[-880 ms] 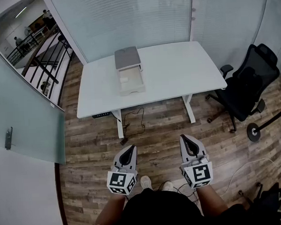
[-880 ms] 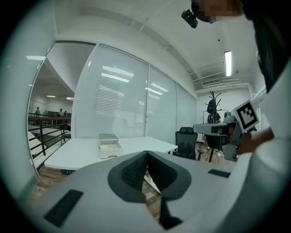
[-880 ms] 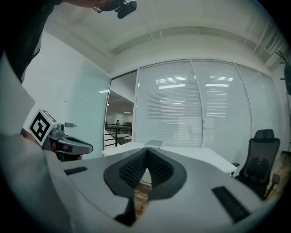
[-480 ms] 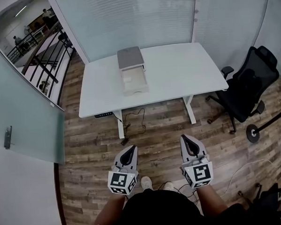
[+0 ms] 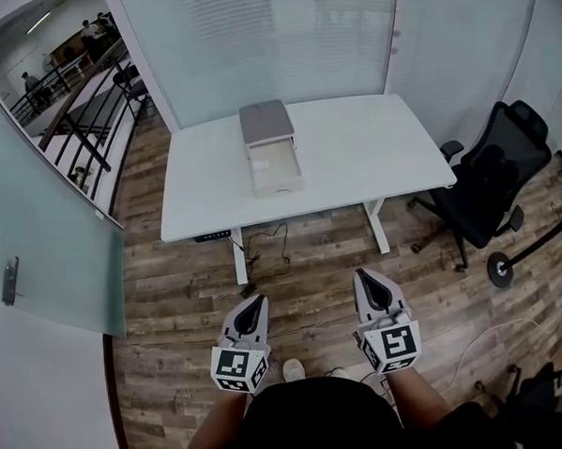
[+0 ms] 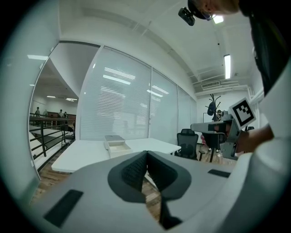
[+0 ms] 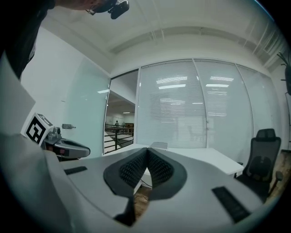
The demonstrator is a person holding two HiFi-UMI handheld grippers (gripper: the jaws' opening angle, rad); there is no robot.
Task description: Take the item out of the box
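Box [image 5: 279, 185] sitting open on white desk [image 5: 371, 158], grey lid [image 5: 264, 121] lying against its far end; contents too small for telling. Left gripper [image 5: 255, 303] and right gripper [image 5: 365, 278] hovering over wood floor [image 5: 302, 265], well apart from desk, both pointing toward it, jaws pressing together, gripping nothing.
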